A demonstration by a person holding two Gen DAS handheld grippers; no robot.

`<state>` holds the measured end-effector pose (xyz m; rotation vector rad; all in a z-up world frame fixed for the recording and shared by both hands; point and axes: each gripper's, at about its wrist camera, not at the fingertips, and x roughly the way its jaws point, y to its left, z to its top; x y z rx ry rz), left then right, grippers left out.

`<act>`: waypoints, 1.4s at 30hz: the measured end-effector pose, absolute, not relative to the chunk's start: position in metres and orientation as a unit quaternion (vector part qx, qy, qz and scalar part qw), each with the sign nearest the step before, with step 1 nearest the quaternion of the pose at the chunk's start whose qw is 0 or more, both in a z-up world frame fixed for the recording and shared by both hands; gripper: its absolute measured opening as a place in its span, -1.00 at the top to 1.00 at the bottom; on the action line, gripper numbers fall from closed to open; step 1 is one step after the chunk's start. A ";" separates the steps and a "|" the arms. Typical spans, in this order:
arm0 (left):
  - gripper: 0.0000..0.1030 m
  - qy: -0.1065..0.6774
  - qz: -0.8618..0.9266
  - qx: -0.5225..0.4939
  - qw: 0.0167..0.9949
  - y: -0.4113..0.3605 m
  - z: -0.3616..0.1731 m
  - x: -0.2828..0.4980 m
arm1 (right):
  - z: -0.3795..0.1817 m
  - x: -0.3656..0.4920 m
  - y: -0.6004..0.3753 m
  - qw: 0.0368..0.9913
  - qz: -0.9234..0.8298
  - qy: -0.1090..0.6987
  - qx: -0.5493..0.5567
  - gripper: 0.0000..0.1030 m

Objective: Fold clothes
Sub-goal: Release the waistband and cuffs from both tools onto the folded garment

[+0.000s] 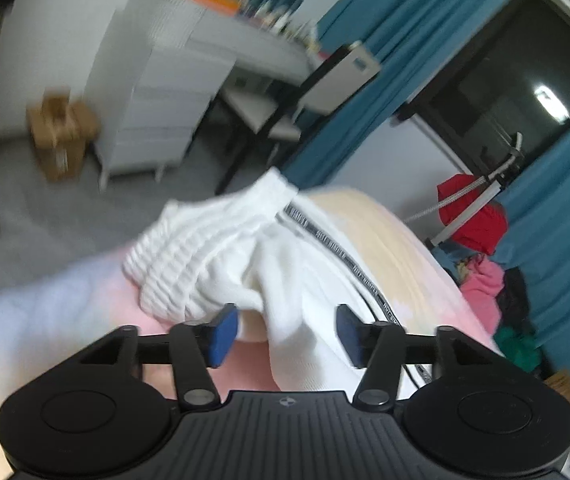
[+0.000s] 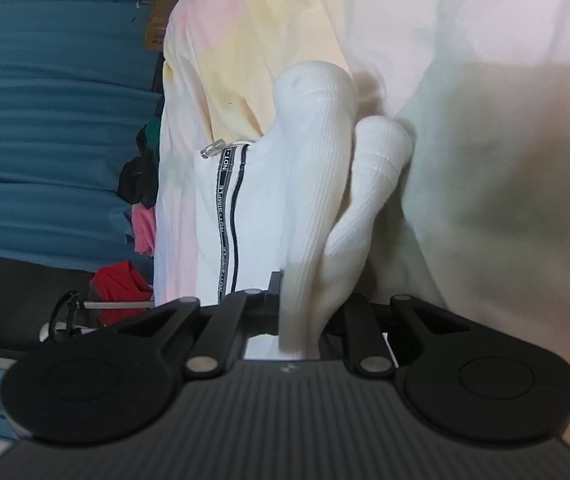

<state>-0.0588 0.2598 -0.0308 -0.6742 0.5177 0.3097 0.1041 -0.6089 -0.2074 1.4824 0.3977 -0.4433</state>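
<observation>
You're working w/ a white garment [image 1: 297,280] lying on the bed [image 1: 417,248], near the bed's edge on the curtain [image 1: 425,64] side; its ribbed cuffs [image 2: 317,120] are bunching up as two soft rolls, and a black lettered stripe [image 2: 229,208] is running along the flat part. Your left gripper [image 1: 287,334] is standing spread, blue pads [image 1: 223,330] apart w/ a fold of cloth hanging between them, not pinched. Your right gripper [image 2: 299,304] is pinching a ribbed fold, jaws nearly together; the pad faces themselves are mostly hidden by the cloth. Judging by looks, it's light, limp and stretchy: no stiffness, so it's going to sag and drag wherever you aren't holding it, and the rib knit is prob. giving decent friction. Nothing fragile, though the small clear drawcord tip [image 2: 214,148] could snag. Best hold IMO: two corners or along the striped seam, a good fold deep in the pads, not a single thin layer.
</observation>
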 end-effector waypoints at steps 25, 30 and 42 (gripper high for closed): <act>-0.52 0.271 0.038 -0.101 0.957 0.095 -0.066 -0.028 | -0.201 0.116 -0.624 0.764 -0.178 0.120 0.608 0.08; -0.56 0.272 0.023 -0.072 0.959 0.067 -0.079 -0.010 | -0.212 0.118 -0.633 0.768 -0.174 0.133 0.602 0.13; -0.75 0.316 0.000 0.038 0.948 0.015 -0.137 0.044 | -0.175 0.124 -0.619 0.825 -0.155 0.080 0.538 0.08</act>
